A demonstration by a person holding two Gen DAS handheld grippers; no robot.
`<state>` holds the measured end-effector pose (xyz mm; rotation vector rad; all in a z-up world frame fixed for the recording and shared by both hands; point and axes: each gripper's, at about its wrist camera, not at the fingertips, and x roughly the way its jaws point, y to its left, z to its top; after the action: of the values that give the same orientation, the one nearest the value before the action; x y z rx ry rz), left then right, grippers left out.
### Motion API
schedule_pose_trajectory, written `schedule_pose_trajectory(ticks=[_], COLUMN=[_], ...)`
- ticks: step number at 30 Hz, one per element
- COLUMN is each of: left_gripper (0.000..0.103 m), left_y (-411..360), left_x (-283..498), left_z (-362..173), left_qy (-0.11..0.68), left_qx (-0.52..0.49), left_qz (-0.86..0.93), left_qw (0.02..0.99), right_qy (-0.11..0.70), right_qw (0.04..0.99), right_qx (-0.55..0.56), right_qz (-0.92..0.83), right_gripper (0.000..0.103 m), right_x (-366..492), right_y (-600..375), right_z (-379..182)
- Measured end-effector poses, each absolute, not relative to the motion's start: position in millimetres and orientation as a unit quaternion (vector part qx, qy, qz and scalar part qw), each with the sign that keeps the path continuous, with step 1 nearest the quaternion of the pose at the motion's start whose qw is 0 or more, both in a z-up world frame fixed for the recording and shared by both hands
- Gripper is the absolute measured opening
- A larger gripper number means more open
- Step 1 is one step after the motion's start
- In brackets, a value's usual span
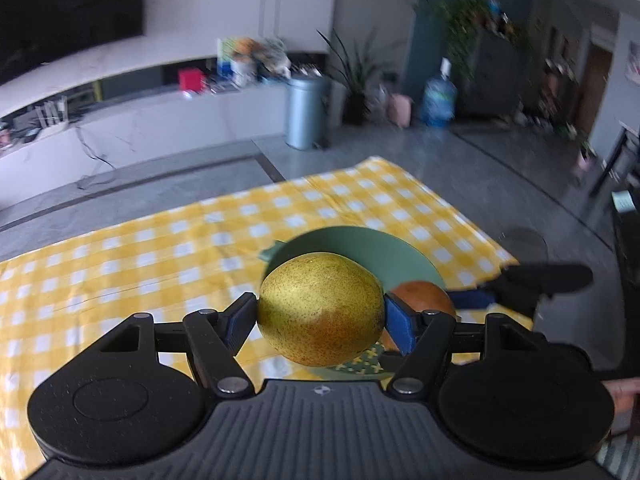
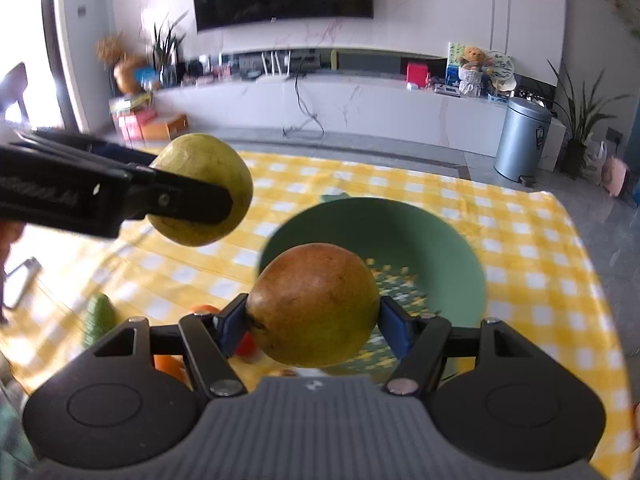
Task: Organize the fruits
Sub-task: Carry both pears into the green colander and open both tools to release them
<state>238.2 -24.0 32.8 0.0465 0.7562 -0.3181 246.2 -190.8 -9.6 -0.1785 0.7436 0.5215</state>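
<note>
My left gripper point(image 1: 320, 316) is shut on a yellow-green pear point(image 1: 320, 308) and holds it above the near rim of a green bowl point(image 1: 372, 248). My right gripper point(image 2: 312, 320) is shut on an orange-brown fruit point(image 2: 314, 304) above the same green bowl point(image 2: 448, 248). In the right wrist view the left gripper point(image 2: 192, 196) with its pear point(image 2: 200, 160) shows at upper left. In the left wrist view the orange-brown fruit point(image 1: 424, 296) and the right gripper's fingers point(image 1: 536, 280) show at right.
A yellow checked cloth point(image 1: 160, 248) covers the table. At lower left of the right wrist view lie a green fruit point(image 2: 98, 316) and orange fruits point(image 2: 172, 364). The table's far edge, floor, a metal bin point(image 2: 520, 140) and a TV cabinet lie beyond.
</note>
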Motion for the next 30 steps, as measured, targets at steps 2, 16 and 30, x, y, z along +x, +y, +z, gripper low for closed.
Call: schedule_pose_trajectory(ticks=[2,16,30], left_gripper=[0.079,0.079,0.079], left_y=[-32,-61,-63], left_x=[249,297,319], left_z=[27,-16,-43], left_qy=[0.381,0.470,0.525], left_qx=[0.037,0.125,0.132], left_qz=[-0.163,-0.201,-0.213], left_qw=[0.909,0.850,0.813], right_qy=[0.373,0.457,0.505], right_qw=[0.888,0.816,0.764], right_qx=[-0.101,-0.202,-0.238], right_qz=[0.250,0.289,0.324], right_gripper=[0.066,0.066,0.066], right_x=[262,333,348], right_y=[-194,-187,-175], right_z=[-11,-46,-70])
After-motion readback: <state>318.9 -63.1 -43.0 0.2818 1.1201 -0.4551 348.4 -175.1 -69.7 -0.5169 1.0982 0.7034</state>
